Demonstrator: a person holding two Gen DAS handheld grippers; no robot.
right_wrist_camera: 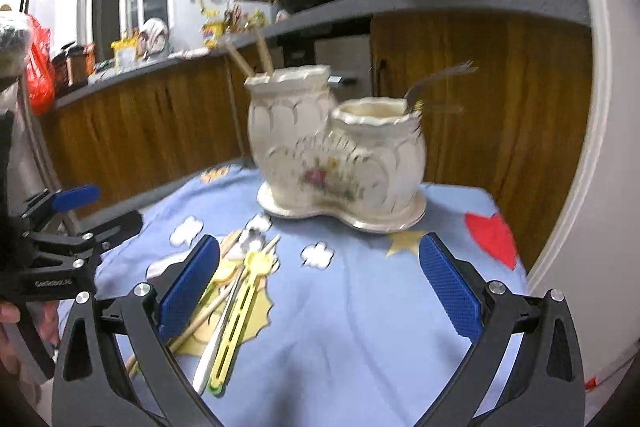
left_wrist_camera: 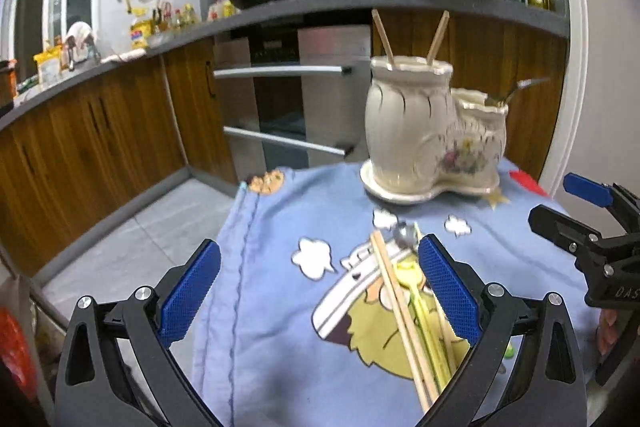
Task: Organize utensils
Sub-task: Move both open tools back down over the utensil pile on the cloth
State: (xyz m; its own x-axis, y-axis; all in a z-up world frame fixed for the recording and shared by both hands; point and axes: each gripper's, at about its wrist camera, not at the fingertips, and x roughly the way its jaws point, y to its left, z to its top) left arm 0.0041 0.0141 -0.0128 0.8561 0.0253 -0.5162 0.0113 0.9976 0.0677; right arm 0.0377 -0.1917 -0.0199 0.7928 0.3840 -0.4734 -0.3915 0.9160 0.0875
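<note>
Lying loose on the blue cartoon cloth (left_wrist_camera: 280,327) that covers the tabletop is a small bundle of utensils: a pair of wooden chopsticks (left_wrist_camera: 400,311), a yellow slotted plastic piece (right_wrist_camera: 236,327), a white handle (right_wrist_camera: 214,351) and what looks like a small metal spoon (left_wrist_camera: 405,233) at the far end of the pile. Beyond them stands the cream ceramic holder (left_wrist_camera: 420,131) with two joined cups on its saucer; two chopsticks (left_wrist_camera: 436,37) already lean in the taller cup and a metal utensil (right_wrist_camera: 436,79) pokes out of the lower one.

Both the left gripper (left_wrist_camera: 320,291) and the right gripper (right_wrist_camera: 320,291) have their jaws spread wide with nothing between the pads. The pile sits just inside the left gripper's right-hand jaw and just beside the right gripper's left-hand jaw.

These pieces look light and stiff, I reckon. The chopsticks are thin and smooth and may roll or scissor apart, so pinching across both near mid-length seems safest. The plastic piece looks slippery and flat against the soft cloth, which may bunch under the pads. The holder looks fragile and top-heavy, so anything dropped in should go gently.
</note>
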